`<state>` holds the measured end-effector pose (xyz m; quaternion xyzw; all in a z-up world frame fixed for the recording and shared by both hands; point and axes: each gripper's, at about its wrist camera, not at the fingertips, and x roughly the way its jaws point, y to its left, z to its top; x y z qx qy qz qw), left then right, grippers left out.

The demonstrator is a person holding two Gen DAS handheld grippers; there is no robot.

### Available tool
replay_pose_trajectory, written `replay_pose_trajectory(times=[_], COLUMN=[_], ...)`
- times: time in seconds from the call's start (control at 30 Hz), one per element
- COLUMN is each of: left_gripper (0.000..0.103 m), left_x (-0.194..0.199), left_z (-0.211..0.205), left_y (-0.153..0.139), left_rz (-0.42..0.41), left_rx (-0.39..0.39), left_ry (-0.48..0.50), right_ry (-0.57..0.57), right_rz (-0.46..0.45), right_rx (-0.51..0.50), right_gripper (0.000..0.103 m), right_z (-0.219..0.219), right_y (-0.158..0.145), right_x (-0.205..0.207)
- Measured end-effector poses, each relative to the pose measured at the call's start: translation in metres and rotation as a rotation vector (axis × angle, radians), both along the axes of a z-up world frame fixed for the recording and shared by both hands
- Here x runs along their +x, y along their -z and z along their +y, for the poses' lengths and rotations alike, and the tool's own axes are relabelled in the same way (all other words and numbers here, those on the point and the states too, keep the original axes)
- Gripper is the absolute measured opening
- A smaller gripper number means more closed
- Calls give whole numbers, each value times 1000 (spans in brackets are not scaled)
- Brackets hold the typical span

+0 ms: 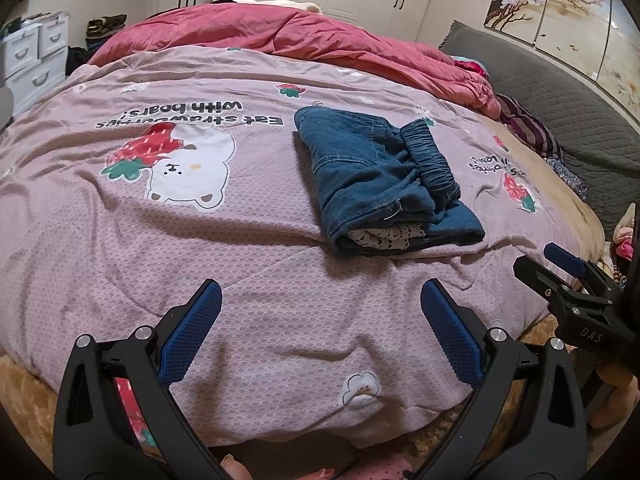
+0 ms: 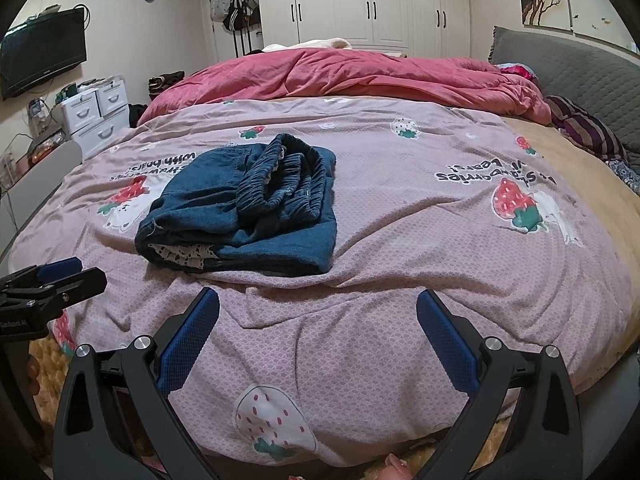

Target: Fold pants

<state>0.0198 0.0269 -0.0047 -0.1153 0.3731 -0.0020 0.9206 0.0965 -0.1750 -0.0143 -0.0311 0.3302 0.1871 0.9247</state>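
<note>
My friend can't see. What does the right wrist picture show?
Folded blue pants lie on a pink strawberry blanket. The right tool is open and empty, near the bed's edge.
</note>
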Motion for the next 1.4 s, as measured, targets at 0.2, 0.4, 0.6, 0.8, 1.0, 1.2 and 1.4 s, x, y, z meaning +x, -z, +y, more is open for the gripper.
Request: replay_pose_trajectory(times=[0.2, 0.4, 0.6, 0.8, 1.0, 1.2, 1.4], left_gripper=[94, 94, 94, 94, 94, 94, 94], left_x=[0, -1, -1, -1, -2, -1, 4], left_z=[2, 3, 4, 5, 4, 5, 8], left_y=[0, 0, 0, 1, 0, -1, -1], left_rz=[-2, -3, 1, 1, -3, -11, 10], left_rx=[-1, -2, 1, 6, 2, 4, 1], left_ry=[-1, 0, -3, -1, 11, 25, 26], right_ry=[3, 6, 10, 8, 14, 10, 10], right_rz=[1, 2, 4, 11, 15, 19, 33], right_rx=[-5, -7, -11, -4, -13, -24, -36], right_gripper=[98, 98, 98, 98, 98, 98, 98], right_z=[1, 2, 4, 2, 3, 6, 9], right_y=[0, 1, 2, 3, 4, 3, 3], right_x=[-1, -1, -1, 0, 3, 7, 14])
